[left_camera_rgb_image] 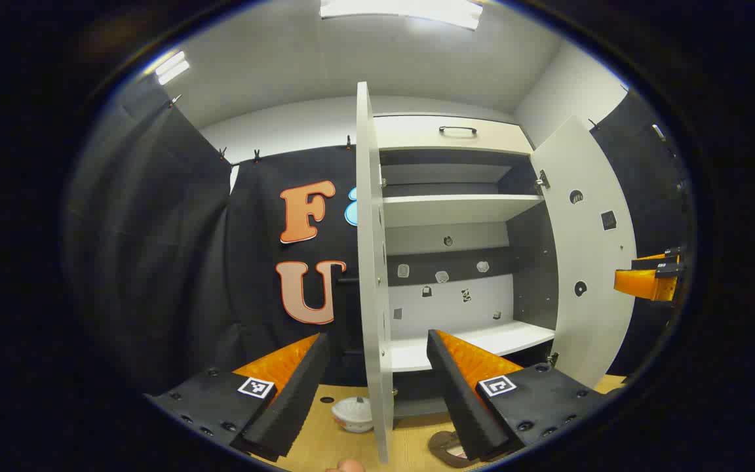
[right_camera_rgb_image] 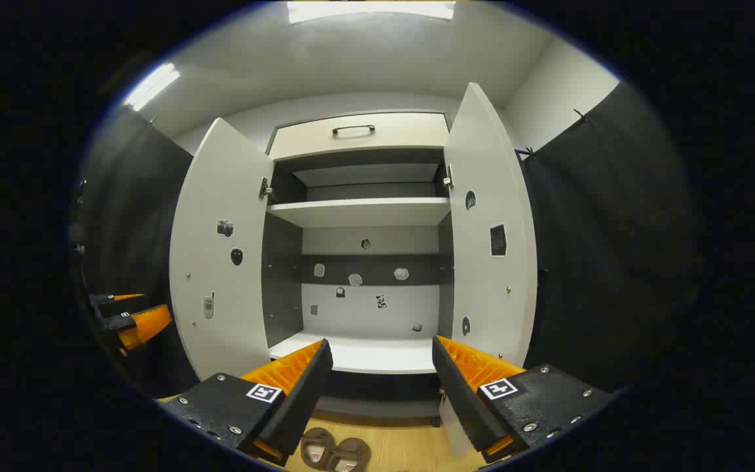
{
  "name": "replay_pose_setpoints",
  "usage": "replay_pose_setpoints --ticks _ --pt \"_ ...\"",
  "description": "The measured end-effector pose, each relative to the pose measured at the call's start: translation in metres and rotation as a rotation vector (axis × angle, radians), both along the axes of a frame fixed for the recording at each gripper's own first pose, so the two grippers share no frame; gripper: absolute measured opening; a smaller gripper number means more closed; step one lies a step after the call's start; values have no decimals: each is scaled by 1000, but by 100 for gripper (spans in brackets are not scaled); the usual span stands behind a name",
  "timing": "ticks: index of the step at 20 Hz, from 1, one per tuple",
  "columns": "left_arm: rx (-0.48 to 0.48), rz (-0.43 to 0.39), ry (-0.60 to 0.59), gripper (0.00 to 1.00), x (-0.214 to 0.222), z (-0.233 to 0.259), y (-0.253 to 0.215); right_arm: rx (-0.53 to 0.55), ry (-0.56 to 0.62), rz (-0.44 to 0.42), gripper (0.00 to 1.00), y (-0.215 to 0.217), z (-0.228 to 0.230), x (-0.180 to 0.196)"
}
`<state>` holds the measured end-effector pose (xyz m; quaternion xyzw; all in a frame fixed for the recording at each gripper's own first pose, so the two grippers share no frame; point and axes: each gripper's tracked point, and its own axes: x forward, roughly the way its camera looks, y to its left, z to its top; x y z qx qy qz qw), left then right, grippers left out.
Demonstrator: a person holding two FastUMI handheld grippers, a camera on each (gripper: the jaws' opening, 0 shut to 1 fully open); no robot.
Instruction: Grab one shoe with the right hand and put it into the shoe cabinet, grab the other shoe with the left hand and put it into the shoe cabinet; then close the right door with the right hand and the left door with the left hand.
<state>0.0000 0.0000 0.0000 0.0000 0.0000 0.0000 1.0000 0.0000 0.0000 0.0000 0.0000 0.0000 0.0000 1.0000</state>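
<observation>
Right gripper view showed my right gripper (right_camera_rgb_image: 377,387) facing the shoe cabinet (right_camera_rgb_image: 361,134) squarely, jaws spread wide and holding nothing, with its fingertips framing the bottom shelf (right_camera_rgb_image: 364,357). Both doors stood swung out: the left door (right_camera_rgb_image: 220,262) and the right door (right_camera_rgb_image: 492,262), which left the whole interior reachable. The pair of shoes (right_camera_rgb_image: 335,452), brown and slipper-like, lay side by side and touching on the wooden floor (right_camera_rgb_image: 404,446) just in front of the cabinet and below my right gripper, neither yet lifted. I judged the open stance suited a descent onto one shoe, the first step of the task. Left gripper view showed my left gripper (left_camera_rgb_image: 377,387), jaws likewise wide and empty, straddling the edge of the left door (left_camera_rgb_image: 371,262), a position that looked merely parked, off to the side. One shoe (left_camera_rgb_image: 446,449) lay near the lower right finger; a small white object (left_camera_rgb_image: 353,414) rested on the floor beyond the door, too small to identify. Each gripper carried square black-and-white markers; small stickers dotted the doors and back panel, and no writing on them was legible.
</observation>
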Motion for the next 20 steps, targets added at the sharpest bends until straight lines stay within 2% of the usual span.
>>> replay_pose_setpoints --ticks 2,4,9,14,17,20 --pt "-11 -25 14 98 3 0 -9 19 3 6 94 -1 -2 0" --pt "16 -17 15 99 6 1 -10 6 7 -7 94 -5 -4 2" --pt "3 -60 34 98 7 -6 -28 15 -7 -17 94 -12 2 -2" --pt "-1 -59 33 97 5 -4 -27 13 -13 -41 94 -22 1 -3" --pt "3 -52 24 96 2 -3 -25 15 28 -21 94 -18 -19 0" --pt "0 -54 19 97 1 -2 -23 29 110 9 94 -10 -60 7"
